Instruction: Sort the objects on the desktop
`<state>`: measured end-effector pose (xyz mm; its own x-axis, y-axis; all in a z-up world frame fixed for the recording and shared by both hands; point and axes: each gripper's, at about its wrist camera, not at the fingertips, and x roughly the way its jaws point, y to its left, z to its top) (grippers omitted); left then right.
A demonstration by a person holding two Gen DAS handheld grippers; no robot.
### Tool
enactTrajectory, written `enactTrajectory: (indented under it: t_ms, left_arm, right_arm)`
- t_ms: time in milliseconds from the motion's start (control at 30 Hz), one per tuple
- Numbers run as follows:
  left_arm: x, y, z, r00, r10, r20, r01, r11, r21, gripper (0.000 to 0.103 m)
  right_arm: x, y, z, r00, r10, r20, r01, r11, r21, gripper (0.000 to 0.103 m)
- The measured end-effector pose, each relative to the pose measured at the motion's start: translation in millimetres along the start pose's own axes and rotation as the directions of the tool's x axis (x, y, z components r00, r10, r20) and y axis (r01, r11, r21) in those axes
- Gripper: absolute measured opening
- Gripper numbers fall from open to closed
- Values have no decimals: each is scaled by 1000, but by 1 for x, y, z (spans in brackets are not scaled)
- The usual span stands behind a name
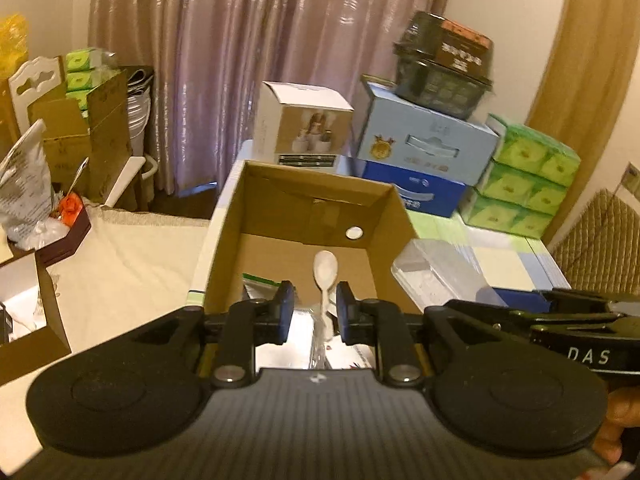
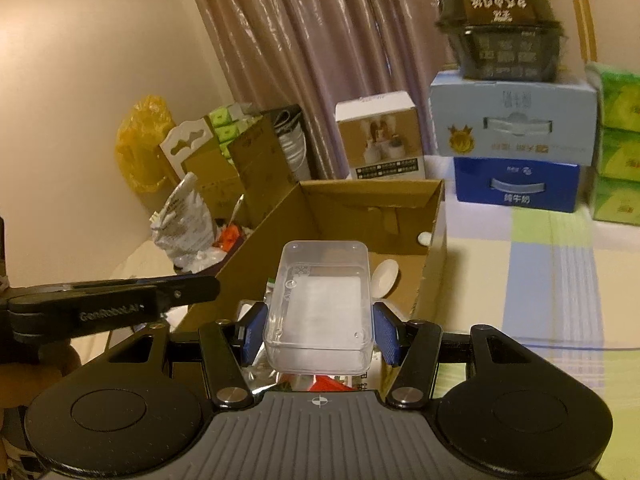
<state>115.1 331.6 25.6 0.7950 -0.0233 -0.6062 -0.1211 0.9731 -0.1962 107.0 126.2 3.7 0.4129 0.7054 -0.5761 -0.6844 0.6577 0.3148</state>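
Left wrist: left gripper (image 1: 314, 312) is hanging over the cardboard box (image 1: 224, 216), pads slightly apart, not pinching. White spoon (image 1: 325, 276) is sitting between them, handle down in the gap, bowl pointing into the box; looks like it's being let go there, my guess.

Right wrist: right gripper (image 2: 318, 330) is clamping the clear plastic container (image 2: 320, 308) by its 2 long sides, holding it above the box's near end, probably for dropping in.
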Motion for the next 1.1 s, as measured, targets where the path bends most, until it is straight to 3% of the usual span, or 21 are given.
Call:
enactTrajectory:
  t_ms: [167, 200, 267, 367, 533, 600, 767, 1100]
  left_arm:
    - [-8, 12, -4, 1000, 10, 15, -10, 999, -37, 21]
    - [-12, 12, -6, 1000, 13, 18, -12, 999, -43, 24]
    - [-20, 11, -8, 1000, 18, 26, -16, 999, -48, 33]
    - [-34, 7, -12, 998, 36, 44, -33, 998, -55, 50]
    - [-63, -9, -24, 995, 65, 77, -61, 996, -62, 92]
    - [-74, -18, -29, 993, 77, 89, -73, 996, -49, 99]
    - [-102, -39, -38, 991, 96, 89, -93, 995, -31, 102]
    - [-167, -78, -53, 980, 192, 59, -193, 981, 10, 102]
  right_arm:
    - [13, -1, 3, 999, 46, -10, -46, 999, 24, 58]
    - [11, 0, 4, 999, 49, -3, -49, 998, 27, 65]
    - [2, 0, 4, 999, 50, 19, -50, 999, 22, 68]
    - [-15, 0, 2, 999, 31, 26, -31, 999, 26, 71]
    - [-54, -4, -14, 999, -27, 29, 25, 999, 44, 89]
    - [-69, -4, -22, 999, -47, 22, 46, 998, 47, 91]
    - [-107, 6, -38, 996, -92, 21, 91, 995, 40, 101]
    - [-163, 53, -73, 988, -156, 0, 156, 987, -42, 101]
